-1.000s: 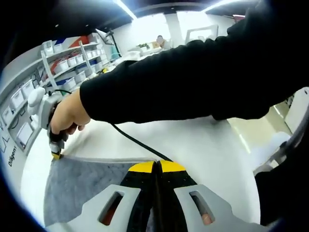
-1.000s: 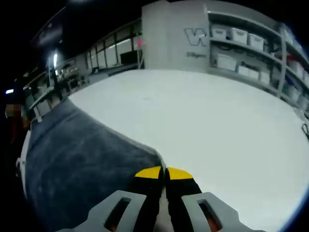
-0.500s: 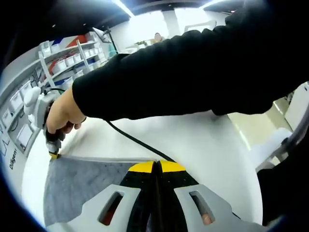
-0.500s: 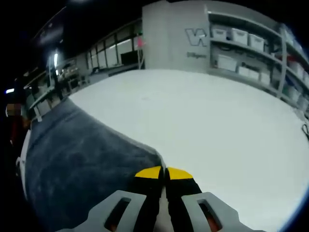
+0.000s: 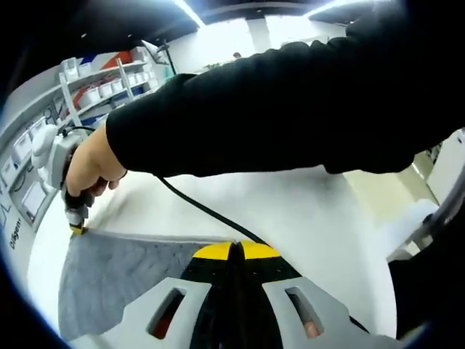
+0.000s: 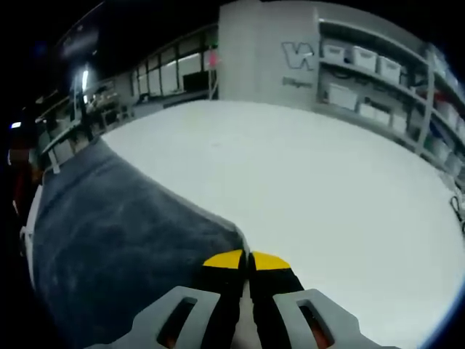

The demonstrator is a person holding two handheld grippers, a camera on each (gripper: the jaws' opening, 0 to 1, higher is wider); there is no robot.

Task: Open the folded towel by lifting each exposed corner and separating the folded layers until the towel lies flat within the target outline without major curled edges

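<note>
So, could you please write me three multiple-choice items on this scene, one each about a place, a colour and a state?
1. Where does the right claw meet the towel?
A. at a corner
B. mid-cloth
C. apart from it

2. What colour is the towel?
A. red
B. grey
C. green

3. How do the left claw's jaws stand?
A. wide apart
B. closed together
C. one missing

Answers:
1 A, the left gripper view shows its yellow tip at the far pointed corner.
2 B, the cloth is grey against the white table in both views.
3 B, the yellow tips meet with no gap at the towel's edge.
</note>
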